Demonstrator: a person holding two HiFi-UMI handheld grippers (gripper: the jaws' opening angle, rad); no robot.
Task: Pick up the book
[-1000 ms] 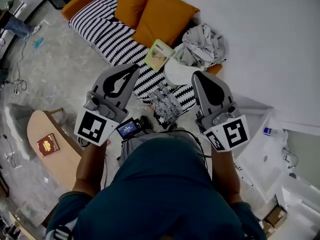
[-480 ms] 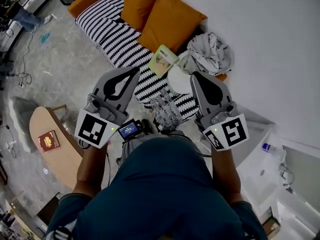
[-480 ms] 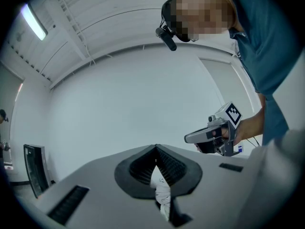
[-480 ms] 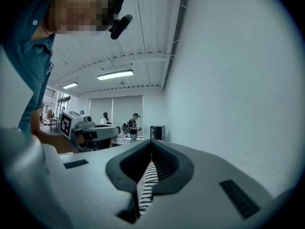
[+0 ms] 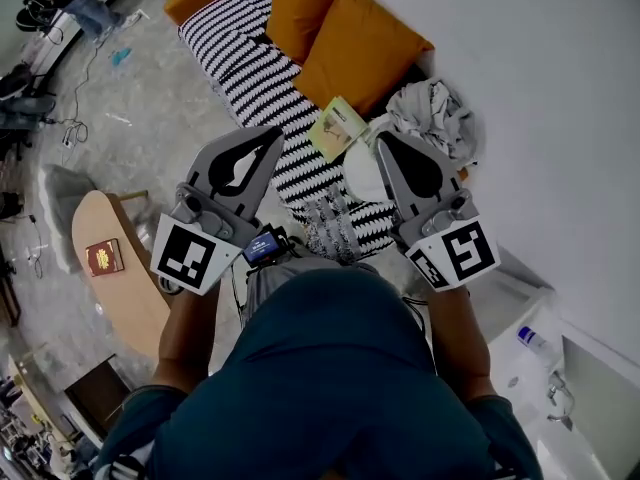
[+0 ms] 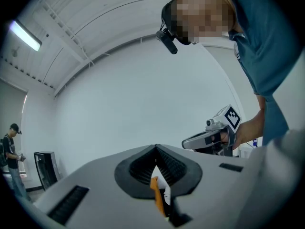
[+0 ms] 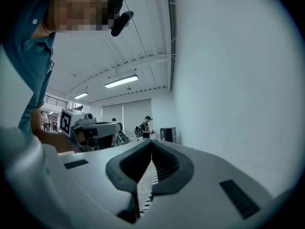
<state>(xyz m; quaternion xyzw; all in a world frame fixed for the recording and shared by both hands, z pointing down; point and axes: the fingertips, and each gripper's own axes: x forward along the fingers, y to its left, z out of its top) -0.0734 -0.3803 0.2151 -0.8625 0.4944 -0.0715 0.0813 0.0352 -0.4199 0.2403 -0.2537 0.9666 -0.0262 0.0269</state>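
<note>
1. Jaws on your left gripper are pressed together, pad against pad, with nothing clamped between them.
2. Your right gripper is closed the same way and carries nothing.
3. In the head view, your left gripper and right gripper are held side by side in front of your body. They are well apart and their tips point toward the sofa.
4. The thin pale yellow-green book lies flat on the seat of the black-and-white striped sofa. In the head view it shows between the two gripper tips and just beyond them. Neither gripper touches it.
5. Two orange cushions lean at the back of the sofa beyond the book. A crumpled grey-and-white cloth is heaped at the sofa's end, next to your right gripper's tip.
6. A small dark-red book lies on the light wooden rounded table, off to your left and well apart from the sofa.
7. A person in a cap stands far off in the room, seen past your right gripper.
</note>
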